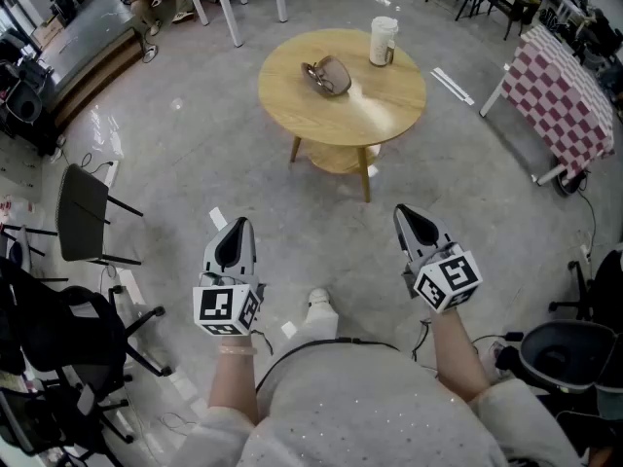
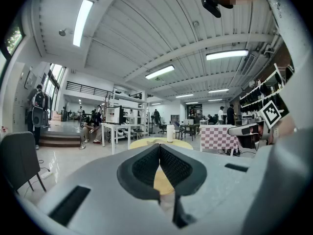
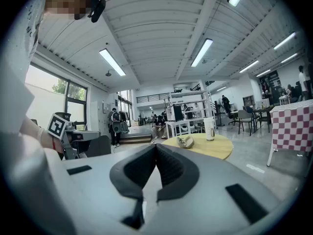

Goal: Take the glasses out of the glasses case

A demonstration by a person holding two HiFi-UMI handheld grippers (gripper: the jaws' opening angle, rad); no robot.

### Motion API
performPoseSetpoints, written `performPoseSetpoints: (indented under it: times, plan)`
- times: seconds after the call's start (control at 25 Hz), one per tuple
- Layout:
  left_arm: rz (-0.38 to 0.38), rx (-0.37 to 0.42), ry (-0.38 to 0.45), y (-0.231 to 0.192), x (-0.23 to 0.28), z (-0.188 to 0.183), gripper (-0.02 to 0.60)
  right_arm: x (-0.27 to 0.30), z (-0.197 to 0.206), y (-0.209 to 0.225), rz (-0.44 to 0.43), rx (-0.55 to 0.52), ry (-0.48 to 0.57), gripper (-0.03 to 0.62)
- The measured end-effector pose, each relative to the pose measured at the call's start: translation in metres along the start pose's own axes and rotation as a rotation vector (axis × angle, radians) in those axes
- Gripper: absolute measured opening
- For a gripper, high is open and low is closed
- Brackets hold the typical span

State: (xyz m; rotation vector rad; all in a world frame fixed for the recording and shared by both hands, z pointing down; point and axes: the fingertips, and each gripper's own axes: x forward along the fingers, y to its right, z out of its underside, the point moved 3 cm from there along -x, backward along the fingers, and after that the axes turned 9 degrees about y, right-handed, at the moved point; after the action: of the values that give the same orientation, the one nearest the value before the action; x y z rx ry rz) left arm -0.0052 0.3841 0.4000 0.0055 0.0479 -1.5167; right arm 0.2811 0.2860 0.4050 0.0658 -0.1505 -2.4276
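On the round wooden desk (image 1: 384, 105) out on the open floor, the glasses case (image 1: 328, 75) lies near the middle, with a pale lidded cup (image 1: 383, 41) upright near it toward the far rim. Well short of the desk, close to the person's body, the left tool (image 1: 238, 228) and right tool (image 1: 406, 214) point toward it, side by side but apart. Each has its tips pressed together with nothing between them.

Open lab hall, strip lights (image 3: 203, 52), desks (image 2: 122, 127), chairs (image 1: 83, 202)

Head-down, two level views — shared table (image 1: 389, 105)
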Motion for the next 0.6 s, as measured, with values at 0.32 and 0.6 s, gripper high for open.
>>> performPoseSetpoints:
  times: [0.32, 0.6]
  plan:
    - [0.023, -0.008, -0.016, -0.032, 0.039, 0.01, 0.005, 0.04, 0.011, 0.011, 0.032, 0.015, -0.015, 0.003]
    - [0.039, -0.008, -0.014, -0.058, 0.076, 0.014, 0.005, 0.071, 0.021, 0.024, 0.056, 0.025, -0.023, 0.003]
